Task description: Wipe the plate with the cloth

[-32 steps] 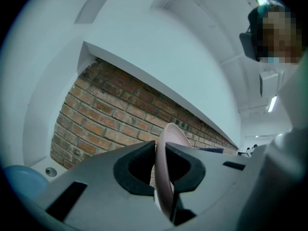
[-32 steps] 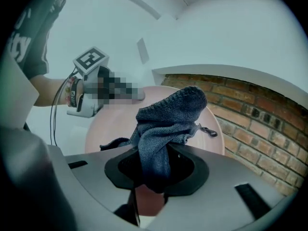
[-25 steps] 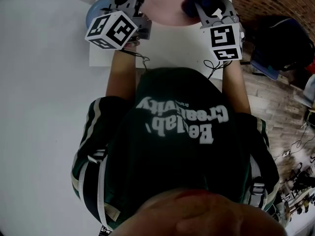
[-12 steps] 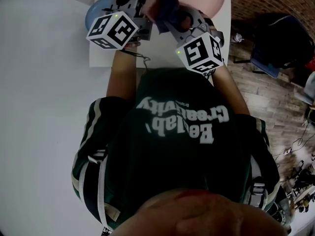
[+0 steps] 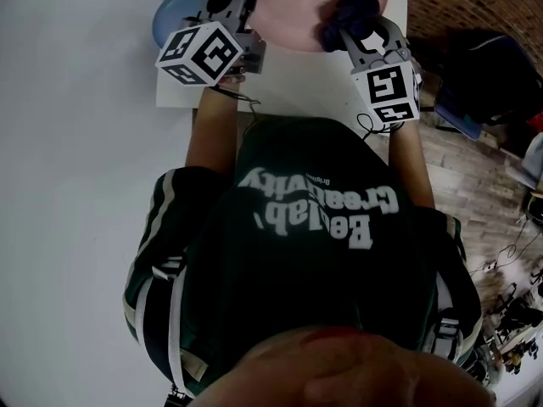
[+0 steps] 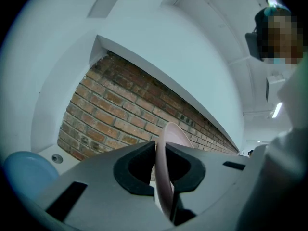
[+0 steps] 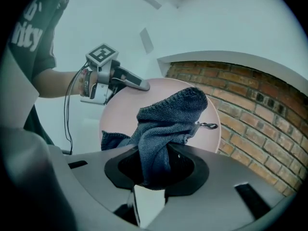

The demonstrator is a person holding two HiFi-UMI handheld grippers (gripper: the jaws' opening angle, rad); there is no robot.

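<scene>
Nearest the head camera is the person's dark green shirt (image 5: 314, 219) with white print, both bare forearms reaching out over a white worktop (image 5: 293, 83).

The left gripper (image 6: 161, 166) is clamped on the rim of the pink plate (image 7: 120, 112). In its own view the plate stands edge-on between the two dark pads, which press it from either side. From the right gripper view the same gripper shows at the plate's upper left rim, and the plate's round face is turned towards that camera.

The right gripper (image 7: 155, 170) pinches the cloth (image 7: 168, 119) - a dark blue knitted piece, bunched where the jaws close on it and spreading upward from them. Its free end seems to lie against the plate's face just right of centre, though real contact is hard to judge from this angle. A small metal clasp sticks out at the cloth's right edge. Whether the plate's lower edge rests on the worktop is hidden behind cloth and gripper.

Farther off, to the left of the left gripper, a pale blue round dish (image 5: 174, 17) sits on the worktop - plate or bowl, I cannot tell. Behind everything runs a red brick wall (image 6: 120, 114) under a white slanted ledge.
</scene>
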